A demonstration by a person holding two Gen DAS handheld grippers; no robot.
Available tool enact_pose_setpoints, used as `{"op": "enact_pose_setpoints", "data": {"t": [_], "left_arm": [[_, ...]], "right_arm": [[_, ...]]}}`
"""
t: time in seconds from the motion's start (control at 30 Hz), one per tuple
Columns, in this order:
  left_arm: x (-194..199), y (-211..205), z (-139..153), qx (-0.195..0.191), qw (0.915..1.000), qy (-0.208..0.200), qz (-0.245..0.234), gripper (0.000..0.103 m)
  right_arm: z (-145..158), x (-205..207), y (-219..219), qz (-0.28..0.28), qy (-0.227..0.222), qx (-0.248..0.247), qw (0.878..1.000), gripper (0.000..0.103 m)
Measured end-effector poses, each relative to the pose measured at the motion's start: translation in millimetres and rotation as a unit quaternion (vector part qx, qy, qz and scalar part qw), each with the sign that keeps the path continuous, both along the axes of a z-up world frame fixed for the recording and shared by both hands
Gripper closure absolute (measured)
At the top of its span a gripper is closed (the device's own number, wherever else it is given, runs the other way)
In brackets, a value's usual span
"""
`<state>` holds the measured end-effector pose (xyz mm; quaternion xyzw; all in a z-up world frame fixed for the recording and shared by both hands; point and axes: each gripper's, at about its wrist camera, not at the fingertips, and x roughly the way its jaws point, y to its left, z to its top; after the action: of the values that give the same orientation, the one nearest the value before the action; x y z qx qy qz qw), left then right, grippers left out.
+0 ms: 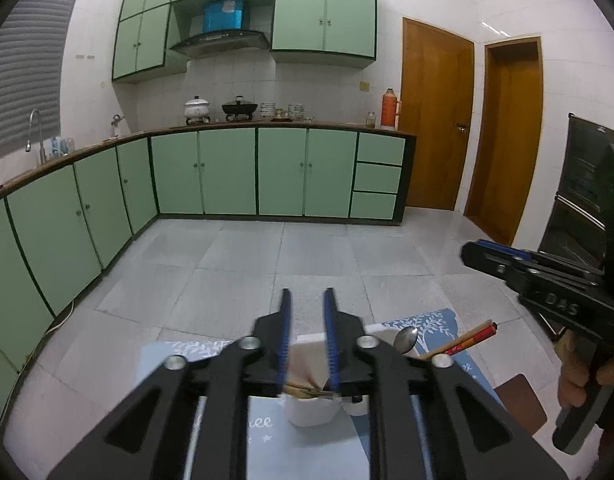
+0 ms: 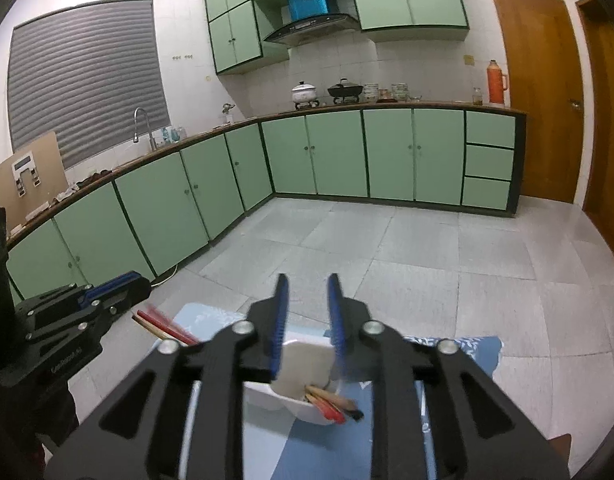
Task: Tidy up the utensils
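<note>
A white utensil holder (image 2: 303, 364) stands on a blue patterned mat (image 2: 479, 350), with red and tan chopsticks (image 2: 331, 402) lying in one compartment. My right gripper (image 2: 307, 312) hovers above it, open and empty. In the left wrist view the holder (image 1: 309, 364) sits below my left gripper (image 1: 307, 332), which is open and empty. A metal spoon (image 1: 407, 338) and chopsticks (image 1: 473, 338) stick up at the right of it. More chopsticks (image 2: 163, 324) lean out at the holder's left in the right wrist view.
The mat (image 1: 435, 322) lies on a table (image 1: 521, 402) above a grey tiled floor (image 1: 267, 256). Green cabinets (image 1: 227, 172) line the far wall and left side. Wooden doors (image 1: 435, 112) stand at the right. A dark appliance (image 1: 583, 188) stands far right.
</note>
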<state>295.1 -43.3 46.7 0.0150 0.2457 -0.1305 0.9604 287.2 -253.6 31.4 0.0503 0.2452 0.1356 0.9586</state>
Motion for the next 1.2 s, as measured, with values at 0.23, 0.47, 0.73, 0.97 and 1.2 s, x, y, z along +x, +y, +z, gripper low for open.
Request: {"op": "enact_pose_setpoints", "data": {"t": [0.23,0.47,0.73,0.97,1.2], "left_arm": [[-19,11,5,-0.007,0.9997,-0.011,0.019,0.051],[-57,20,4,-0.018,0.9993,-0.014,0.030,0.027],[-100,13,3,-0.017,0.9994,-0.019,0.024,0.007],[-131,6,10,-0.018,0.9994,-0.024,0.016,0.006],[-153,6,15,-0.026,0.9991,-0.028,0.018,0.006]], "right_arm": [[3,-36,-17,-0.035,-0.008,0.014,0.999,0.039],[0,-87,-23,-0.054,-0.016,0.013,0.998,0.012],[-1,-127,-22,-0.053,-0.018,0.018,0.998,0.005],[5,-157,-12,-0.036,-0.027,0.005,0.999,0.005],[12,-177,-5,-0.020,-0.032,0.006,0.999,0.005]]}}
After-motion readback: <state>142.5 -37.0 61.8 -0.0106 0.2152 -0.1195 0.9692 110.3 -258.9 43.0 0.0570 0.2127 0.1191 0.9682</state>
